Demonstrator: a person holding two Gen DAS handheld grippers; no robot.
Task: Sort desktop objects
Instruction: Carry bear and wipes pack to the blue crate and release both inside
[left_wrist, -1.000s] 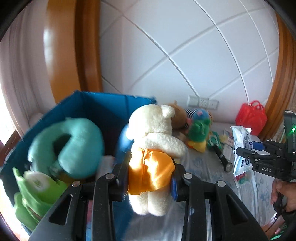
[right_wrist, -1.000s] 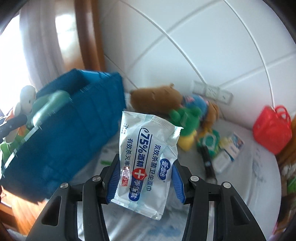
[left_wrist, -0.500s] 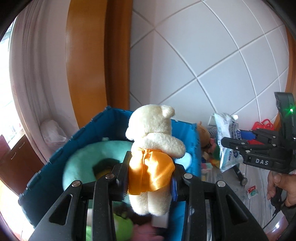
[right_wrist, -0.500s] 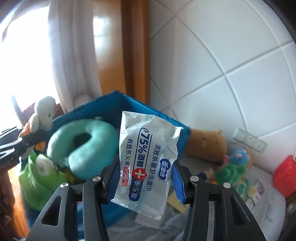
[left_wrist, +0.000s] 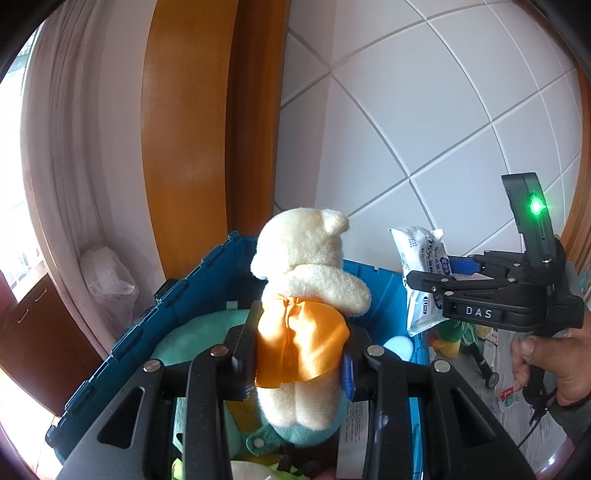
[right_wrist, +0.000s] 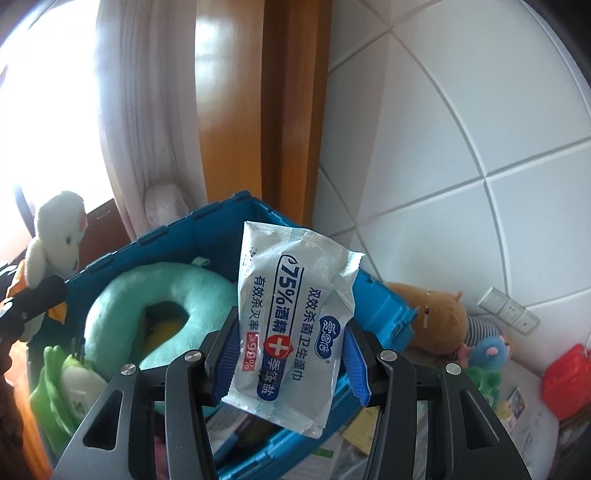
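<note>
Upright cream teddy bear (left_wrist: 306, 314) in orange top and white wipes pack (right_wrist: 291, 332), both above the blue bin (right_wrist: 384, 306).

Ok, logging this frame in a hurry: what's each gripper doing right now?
Left gripper: shut on the white teddy bear.
Right gripper: shut on the wet wipes packet.

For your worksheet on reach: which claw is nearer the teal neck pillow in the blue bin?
Left. The left claw, holding the teddy bear, hangs directly above the teal neck pillow; the right claw sits beside it, toward the bin's right wall.
</note>
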